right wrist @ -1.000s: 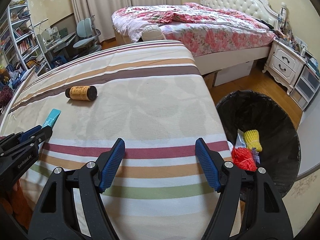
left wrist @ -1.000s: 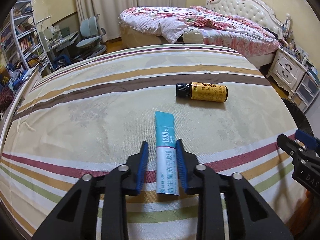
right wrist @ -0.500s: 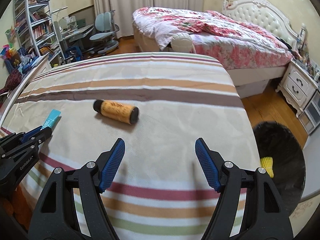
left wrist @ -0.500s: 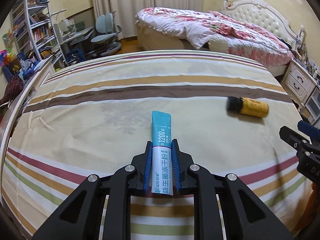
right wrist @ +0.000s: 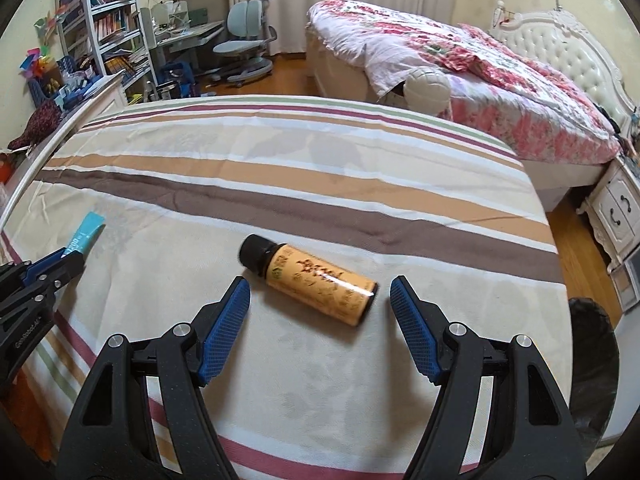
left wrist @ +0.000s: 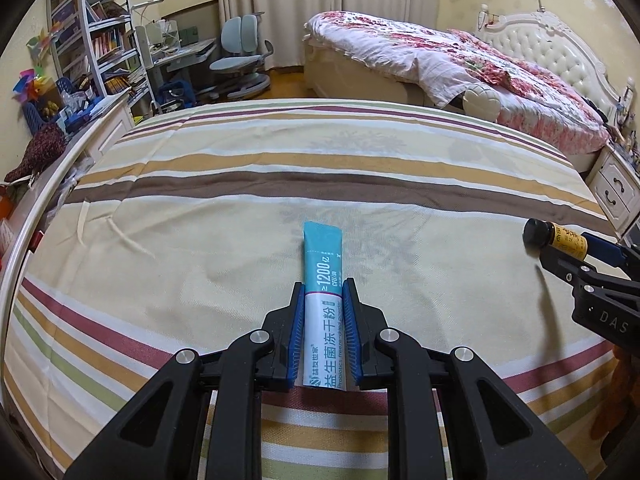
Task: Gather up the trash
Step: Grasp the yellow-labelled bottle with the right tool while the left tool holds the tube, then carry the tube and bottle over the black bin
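A home bedroom: a striped bedsheet point(left wrist: 280, 168) in front, a floral-quilted bed point(left wrist: 460, 60) with tufted white headboard point(left wrist: 560, 52), curtains point(left wrist: 320, 0), bookshelf point(left wrist: 100, 40), study desk point(left wrist: 184, 52) with chair point(left wrist: 240, 48), and nightstand point(left wrist: 616, 188).

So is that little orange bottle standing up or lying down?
Lying down. The orange bottle rests on its side on the striped bedsheet, black cap on and pointing left.

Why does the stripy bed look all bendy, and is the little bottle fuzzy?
Left wrist view: the fisheye lens bows the striped sheet, corners go black, the packet stays sharp. Right wrist view: same bending; the bottle is slightly motion-smeared, with a small glare streak.
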Motion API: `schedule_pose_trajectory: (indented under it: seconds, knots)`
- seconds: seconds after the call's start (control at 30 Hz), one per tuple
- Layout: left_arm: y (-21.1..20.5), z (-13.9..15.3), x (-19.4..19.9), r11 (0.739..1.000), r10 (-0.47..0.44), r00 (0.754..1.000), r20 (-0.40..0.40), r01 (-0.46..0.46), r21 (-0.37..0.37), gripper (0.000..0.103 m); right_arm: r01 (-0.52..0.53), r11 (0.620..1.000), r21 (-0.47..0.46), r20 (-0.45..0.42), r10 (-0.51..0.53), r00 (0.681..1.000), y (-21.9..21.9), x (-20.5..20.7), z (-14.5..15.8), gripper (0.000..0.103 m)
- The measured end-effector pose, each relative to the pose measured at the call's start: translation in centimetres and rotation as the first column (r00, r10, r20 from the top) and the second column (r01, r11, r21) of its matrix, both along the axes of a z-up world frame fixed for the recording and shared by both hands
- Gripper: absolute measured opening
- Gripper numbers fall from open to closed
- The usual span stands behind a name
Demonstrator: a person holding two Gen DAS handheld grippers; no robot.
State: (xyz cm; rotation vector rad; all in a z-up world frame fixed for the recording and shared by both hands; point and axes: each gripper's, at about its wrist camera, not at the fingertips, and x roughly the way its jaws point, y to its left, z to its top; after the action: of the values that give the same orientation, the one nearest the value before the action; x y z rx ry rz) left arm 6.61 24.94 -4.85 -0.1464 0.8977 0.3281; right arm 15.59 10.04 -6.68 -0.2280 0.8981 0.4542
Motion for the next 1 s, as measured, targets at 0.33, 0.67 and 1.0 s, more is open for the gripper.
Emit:
schedule_pose_trajectory:
  seconds: [0.33, 0.67, 1.0]
  knots:
    - [0.8, -0.1, 0.1, 1.0, 0.006, 1.0, 0.008, -0.006, -0.019, 0.02, -0.06, 0.998, 0.02, -0.027, 0.061, 0.998, 1.3, -2.9, -0.2, 0.071]
    - [1.0, -0.1, 0.0, 1.0, 0.006, 1.0, 0.009, -0.006, -0.013, 0.02, 0.003, 0.999, 0.047, -0.027, -0.002, 1.0, 1.3, -0.4, 0.1, 0.054]
    - [0.9, 0.0, 0.0, 1.0, 0.007, 1.0, 0.011, -0.006, -0.013, 0.02, -0.007, 0.999, 0.033, -0.018, 0.007, 1.0, 1.7, -0.5, 0.0, 0.024]
